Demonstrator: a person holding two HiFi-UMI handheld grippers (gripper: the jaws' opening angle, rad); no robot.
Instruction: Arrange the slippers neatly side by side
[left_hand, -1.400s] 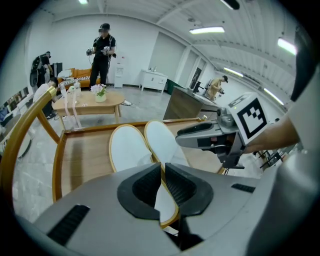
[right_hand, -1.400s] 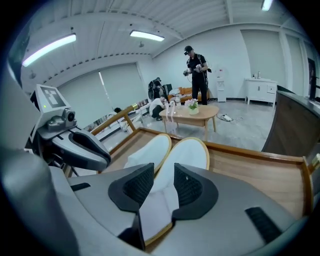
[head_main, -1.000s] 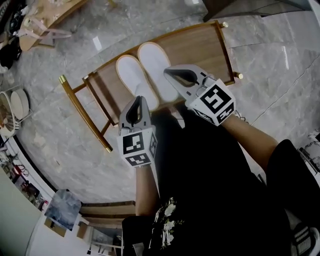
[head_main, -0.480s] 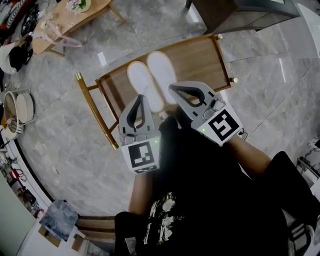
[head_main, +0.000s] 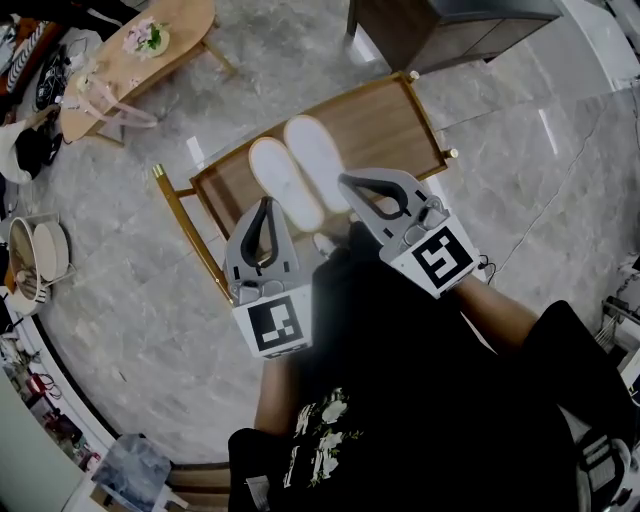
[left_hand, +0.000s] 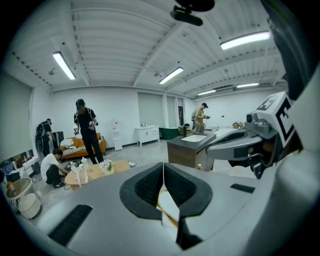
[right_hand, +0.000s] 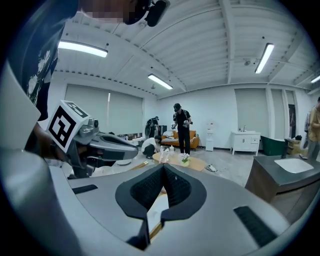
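- White slippers (head_main: 286, 184) lie side by side on the wooden rack (head_main: 392, 116), on its left half, their long edges touching. That is my head view.
- Left gripper (head_main: 265, 203) sits over the rack's near left corner. Right gripper (head_main: 346, 181) sits over the rack's near edge, its tip drawn across the heel end of the right slipper.
- Grey marble floor (head_main: 150, 320) surrounds the rack. A low wooden table (head_main: 150, 45) stands beyond the rack's left end and a dark cabinet (head_main: 450, 25) beyond its far side.
- Left gripper view: I see the dark ribbed pads (left_hand: 150, 187) pressed together with nothing between them. The tool points out across the room, above the rack. A sliver of white and a gold-coloured rail of the rack show in the opening behind the pads. The other tool hangs at the right edge.
- Right gripper view: these pads (right_hand: 177, 190) also meet, gripping nothing. A pale strip and a gold rail of the rack show beneath them. A person in dark clothes (right_hand: 181, 127) stands by the low table, well beyond the rack.
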